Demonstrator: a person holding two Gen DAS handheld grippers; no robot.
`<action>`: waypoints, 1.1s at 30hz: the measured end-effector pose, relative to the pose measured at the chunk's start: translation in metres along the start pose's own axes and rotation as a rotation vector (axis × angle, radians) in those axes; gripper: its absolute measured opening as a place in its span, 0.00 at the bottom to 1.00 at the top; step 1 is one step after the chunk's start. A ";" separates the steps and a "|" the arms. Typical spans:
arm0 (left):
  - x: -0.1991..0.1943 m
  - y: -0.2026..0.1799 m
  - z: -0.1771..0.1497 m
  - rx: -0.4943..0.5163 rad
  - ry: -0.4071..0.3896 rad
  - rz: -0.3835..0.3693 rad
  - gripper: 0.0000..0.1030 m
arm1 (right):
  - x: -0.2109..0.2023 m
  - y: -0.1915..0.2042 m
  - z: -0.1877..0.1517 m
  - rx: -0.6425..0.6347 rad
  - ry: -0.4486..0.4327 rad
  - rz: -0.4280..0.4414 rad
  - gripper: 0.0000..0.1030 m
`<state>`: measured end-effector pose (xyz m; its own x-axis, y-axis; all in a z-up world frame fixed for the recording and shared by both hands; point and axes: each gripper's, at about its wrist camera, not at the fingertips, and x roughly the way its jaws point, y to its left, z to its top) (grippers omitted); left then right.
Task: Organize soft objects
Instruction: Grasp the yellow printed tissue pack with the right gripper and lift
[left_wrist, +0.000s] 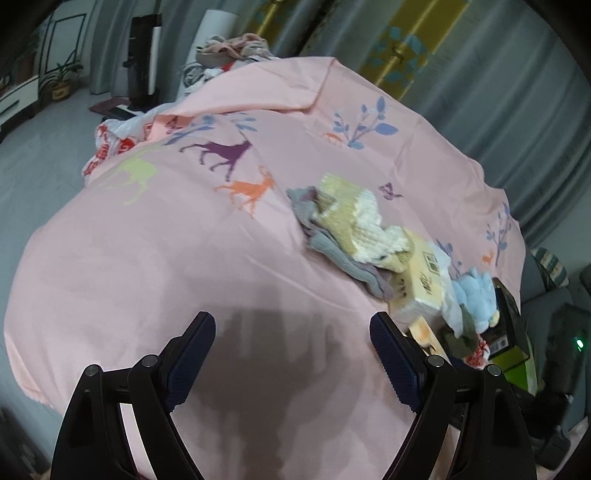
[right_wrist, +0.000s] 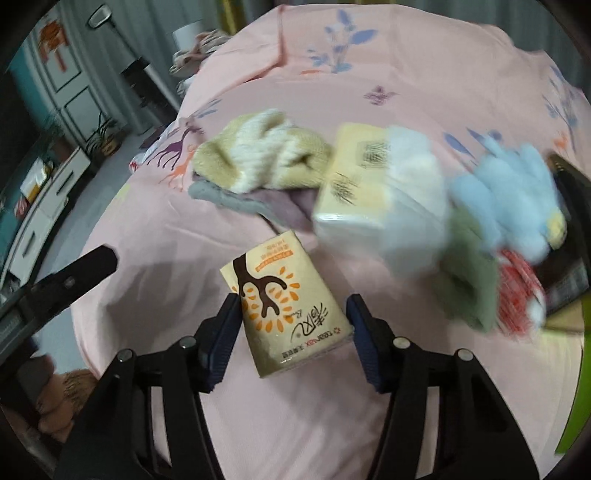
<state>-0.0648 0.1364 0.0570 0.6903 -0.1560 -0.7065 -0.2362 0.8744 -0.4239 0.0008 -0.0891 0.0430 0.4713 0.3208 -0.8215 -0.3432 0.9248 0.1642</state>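
Right gripper closing around a small tissue pack on the pink sheet

The right gripper (right_wrist: 291, 314) has its jaws on both sides of the small tissue pack (right_wrist: 286, 306); both pads look to touch its long sides, and its long axis runs away from the claw. The left gripper (left_wrist: 291, 354) is wide and empty, farther off. Beyond lie one bigger tissue pack (right_wrist: 354, 184), one cream knitted piece (right_wrist: 266, 155), and one blue plush toy (right_wrist: 506, 199).
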 end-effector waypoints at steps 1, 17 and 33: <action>0.002 -0.004 -0.002 0.008 0.006 -0.004 0.84 | -0.004 -0.005 -0.006 0.016 0.001 -0.011 0.56; 0.017 -0.059 -0.034 0.111 0.091 -0.125 0.83 | -0.049 -0.076 -0.028 0.213 -0.092 0.131 0.78; 0.059 -0.131 -0.088 0.232 0.293 -0.266 0.50 | -0.014 -0.096 -0.027 0.272 0.011 0.280 0.48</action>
<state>-0.0533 -0.0281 0.0204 0.4756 -0.4836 -0.7347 0.1060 0.8607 -0.4979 0.0055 -0.1882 0.0235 0.3805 0.5677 -0.7301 -0.2286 0.8227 0.5205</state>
